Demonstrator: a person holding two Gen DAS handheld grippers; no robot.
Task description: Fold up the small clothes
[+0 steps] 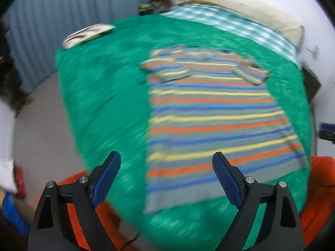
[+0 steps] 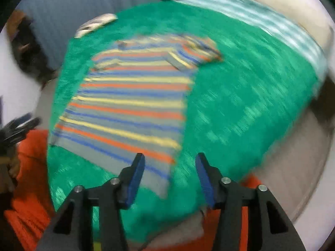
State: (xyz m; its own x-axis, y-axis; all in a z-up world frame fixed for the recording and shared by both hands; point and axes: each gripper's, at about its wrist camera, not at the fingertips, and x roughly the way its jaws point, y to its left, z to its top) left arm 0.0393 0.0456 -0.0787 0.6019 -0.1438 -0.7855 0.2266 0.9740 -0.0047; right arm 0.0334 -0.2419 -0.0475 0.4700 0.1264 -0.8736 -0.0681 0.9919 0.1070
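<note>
A small striped T-shirt point(image 1: 209, 113), grey with orange, yellow and blue bands, lies spread flat on a green bed cover point(image 1: 100, 87), collar far, hem near, both sleeves folded in. My left gripper point(image 1: 166, 159) is open and empty, held above the shirt's near left hem corner. In the right wrist view the same shirt point(image 2: 129, 104) lies left of centre on the green cover point(image 2: 240, 96). My right gripper point(image 2: 170, 161) is open and empty above the shirt's near right hem corner. Both views are motion-blurred.
A folded pale garment point(image 1: 88, 34) lies at the bed's far left corner. A checked sheet point(image 1: 230, 24) and cream pillow point(image 1: 251, 6) are at the head. Orange fabric point(image 2: 29, 167) hangs by the near edge. Grey floor point(image 1: 41, 113) is on the left.
</note>
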